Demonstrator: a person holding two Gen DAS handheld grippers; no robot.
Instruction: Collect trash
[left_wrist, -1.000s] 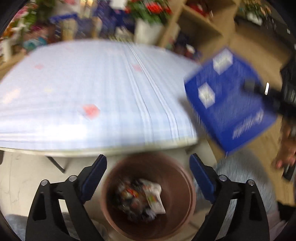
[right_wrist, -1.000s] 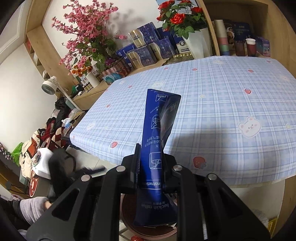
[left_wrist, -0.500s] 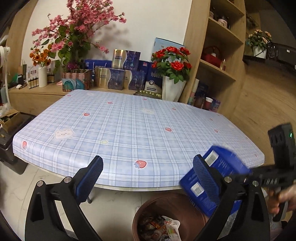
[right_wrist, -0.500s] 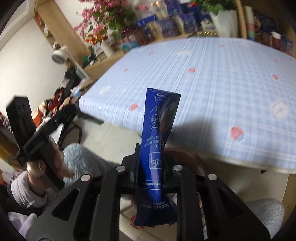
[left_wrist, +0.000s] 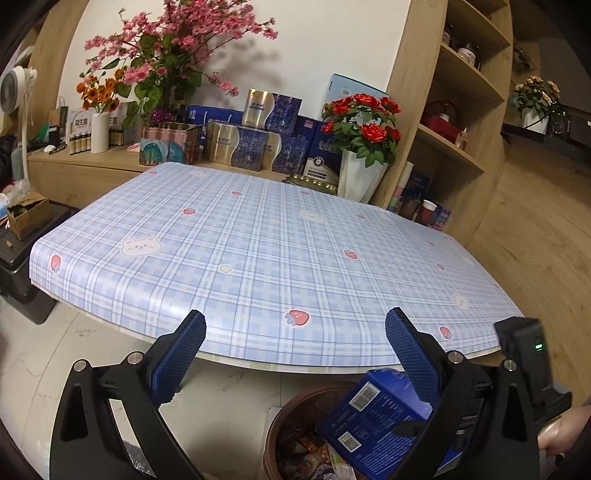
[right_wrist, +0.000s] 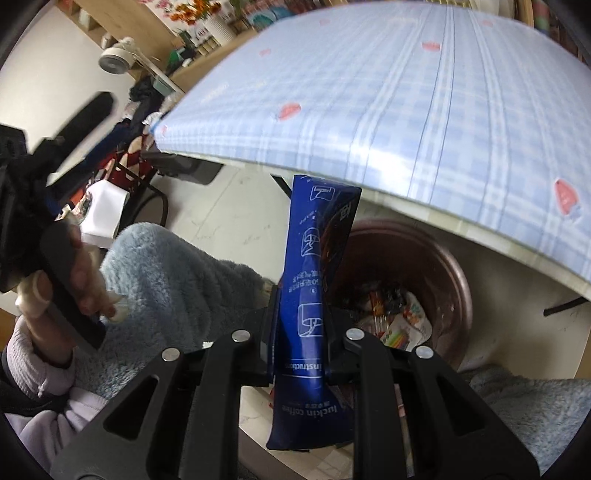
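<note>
My right gripper (right_wrist: 299, 317) is shut on a flattened blue coffee box (right_wrist: 314, 280) and holds it upright over the near left rim of a brown round bin (right_wrist: 439, 266) that has wrappers inside. In the left wrist view the same blue box (left_wrist: 373, 424) hangs over the bin (left_wrist: 284, 421), with the right gripper behind it at the lower right. My left gripper (left_wrist: 295, 332) is open and empty, above the floor in front of the table's edge.
A table with a blue plaid cloth (left_wrist: 258, 251) stands just beyond the bin. Flower vases, boxes and a wooden shelf (left_wrist: 454, 155) line the back. The person's fuzzy blue knees (right_wrist: 177, 280) are beside the bin.
The right gripper has tilted down and carried the blue box from above the table's edge to over the bin. The left gripper has lifted its view from the bin to the table.
</note>
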